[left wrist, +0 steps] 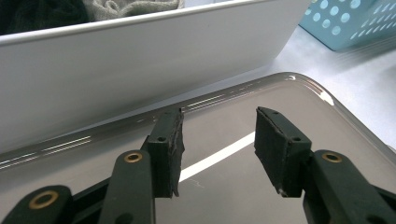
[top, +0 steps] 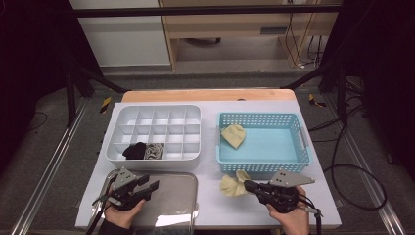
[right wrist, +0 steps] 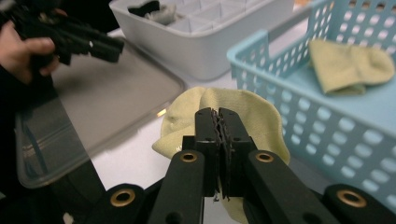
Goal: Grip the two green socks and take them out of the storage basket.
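Yellow sock (right wrist: 219, 116) under right tool (right wrist: 219, 116), jaws closed.
Sock lies at tool's 9 o'clock in high view; left tool (top: 149, 185) half-open, idle.

I saw a soft yellow cloth sock (right wrist: 243, 116), a glossy clear plastic lid (left wrist: 280, 102), and a perforated blue plastic basket (top: 264, 161).

The right tool (right wrist: 219, 122) hides part of the yellow sock (right wrist: 243, 116) behind it.

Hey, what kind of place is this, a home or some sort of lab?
Likely a lab or recording setup, not a home: a white table framed by dark rig bars, loose cables on the floor, and a hand-held gripper pinching a yellow sock.
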`<action>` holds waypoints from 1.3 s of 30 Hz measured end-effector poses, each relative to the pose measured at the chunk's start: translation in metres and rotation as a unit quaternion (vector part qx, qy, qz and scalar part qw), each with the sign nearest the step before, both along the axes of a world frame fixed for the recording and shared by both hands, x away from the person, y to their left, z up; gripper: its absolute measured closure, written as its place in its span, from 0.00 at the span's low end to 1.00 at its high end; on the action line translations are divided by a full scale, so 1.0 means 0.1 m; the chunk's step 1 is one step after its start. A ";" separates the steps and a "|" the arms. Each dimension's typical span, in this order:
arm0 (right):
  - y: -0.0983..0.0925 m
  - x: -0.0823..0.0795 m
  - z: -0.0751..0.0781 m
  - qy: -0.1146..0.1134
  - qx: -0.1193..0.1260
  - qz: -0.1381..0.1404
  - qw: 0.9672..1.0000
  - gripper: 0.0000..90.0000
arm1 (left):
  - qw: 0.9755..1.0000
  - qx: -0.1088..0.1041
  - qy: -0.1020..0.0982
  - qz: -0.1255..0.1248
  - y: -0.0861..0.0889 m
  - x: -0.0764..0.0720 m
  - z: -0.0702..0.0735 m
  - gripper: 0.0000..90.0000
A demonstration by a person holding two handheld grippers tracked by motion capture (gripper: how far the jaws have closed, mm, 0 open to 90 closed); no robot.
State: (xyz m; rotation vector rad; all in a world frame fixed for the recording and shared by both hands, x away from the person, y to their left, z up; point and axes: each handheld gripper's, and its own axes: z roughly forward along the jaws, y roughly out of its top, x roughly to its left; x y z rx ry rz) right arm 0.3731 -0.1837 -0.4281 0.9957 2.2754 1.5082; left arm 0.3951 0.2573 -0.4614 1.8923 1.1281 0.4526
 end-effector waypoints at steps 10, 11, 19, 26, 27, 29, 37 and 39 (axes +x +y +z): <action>0.07 0.04 -0.39 0.038 -0.025 0.000 0.999 0.97 | 1.000 0.000 -0.003 0.001 0.01 -0.01 0.01 0.57; 0.07 0.04 -0.41 0.040 -0.027 0.001 0.999 0.96 | 1.000 0.001 -0.003 0.001 0.01 0.00 0.01 0.57; 0.09 0.02 -0.51 0.049 -0.034 0.000 0.998 0.84 | 1.000 0.002 -0.001 0.003 0.01 0.00 0.01 0.56; 0.02 0.00 -0.34 0.020 -0.021 -0.024 0.999 0.71 | 1.000 0.002 -0.002 0.004 0.01 0.00 0.01 0.56; 0.00 0.00 -0.30 0.018 -0.018 -0.033 0.999 0.70 | 1.000 0.003 -0.003 0.003 0.01 0.00 0.02 0.56; -0.03 0.03 -0.25 0.011 -0.018 -0.045 0.999 0.66 | 1.000 0.001 -0.003 0.004 0.02 0.00 0.02 0.56; -0.08 0.18 0.06 -0.023 -0.012 -0.082 0.996 0.55 | 1.000 0.000 -0.005 0.006 0.02 -0.01 0.03 0.56; -0.08 0.24 0.14 -0.030 -0.011 -0.090 0.995 0.52 | 1.000 0.000 -0.005 0.005 0.02 0.00 0.03 0.56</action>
